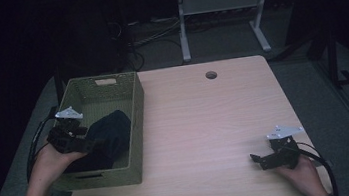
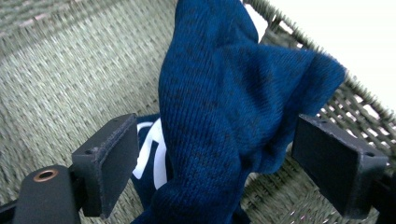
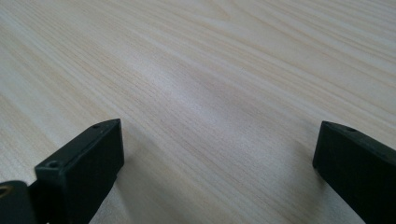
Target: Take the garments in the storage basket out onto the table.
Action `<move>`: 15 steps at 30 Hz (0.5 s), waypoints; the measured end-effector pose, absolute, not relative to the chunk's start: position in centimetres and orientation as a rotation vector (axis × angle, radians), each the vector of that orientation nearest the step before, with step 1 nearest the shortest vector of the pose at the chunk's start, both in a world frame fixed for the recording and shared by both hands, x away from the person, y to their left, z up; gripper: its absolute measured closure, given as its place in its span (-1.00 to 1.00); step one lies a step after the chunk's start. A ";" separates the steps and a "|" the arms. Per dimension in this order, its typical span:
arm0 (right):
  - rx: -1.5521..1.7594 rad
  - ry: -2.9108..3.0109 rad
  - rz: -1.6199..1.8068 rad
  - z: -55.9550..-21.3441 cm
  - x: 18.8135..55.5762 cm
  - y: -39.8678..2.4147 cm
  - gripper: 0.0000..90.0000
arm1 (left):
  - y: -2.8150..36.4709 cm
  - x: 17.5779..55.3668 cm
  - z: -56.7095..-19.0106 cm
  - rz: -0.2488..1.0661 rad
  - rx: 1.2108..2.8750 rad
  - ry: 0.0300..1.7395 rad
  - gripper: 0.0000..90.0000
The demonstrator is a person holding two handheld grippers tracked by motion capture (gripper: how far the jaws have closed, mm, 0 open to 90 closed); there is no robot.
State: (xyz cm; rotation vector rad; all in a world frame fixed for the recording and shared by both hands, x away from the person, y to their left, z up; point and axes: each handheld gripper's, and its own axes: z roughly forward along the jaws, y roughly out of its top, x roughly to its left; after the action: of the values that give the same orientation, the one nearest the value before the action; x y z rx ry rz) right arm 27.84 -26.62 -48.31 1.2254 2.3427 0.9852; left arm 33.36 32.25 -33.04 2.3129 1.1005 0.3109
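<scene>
A dark blue knitted garment [image 1: 107, 136] with white lettering lies bunched inside a woven green basket [image 1: 136, 128] on the left of the table. My left gripper [image 1: 89, 141] hovers in the basket, open, its jaws wide apart on either side of a raised fold of the garment [image 2: 233, 107] without pressing it. The basket wall [image 2: 355, 112] runs behind the cloth. My right gripper [image 1: 256, 159] rests low near the table's front right corner, open, and bare wood [image 3: 210, 93] lies between its jaws.
The light wooden table [image 1: 206, 124] has a round cable hole [image 1: 211, 75] near its far edge. A white desk frame [image 1: 221, 6] and cables stand on the dark floor beyond. The basket has a handle slot [image 1: 105, 81] in its far wall.
</scene>
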 end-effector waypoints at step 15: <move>1.227 2.343 0.985 -48.3 27.8 -26.6 -0.97 | 32.1 34.1 -35.1 0.238 2.358 1.098 -0.27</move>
State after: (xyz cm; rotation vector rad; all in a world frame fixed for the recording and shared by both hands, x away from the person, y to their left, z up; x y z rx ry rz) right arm 27.84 -26.62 -48.30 1.2267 2.3431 0.9847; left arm 34.12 32.10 -35.10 2.3577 1.0980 0.2376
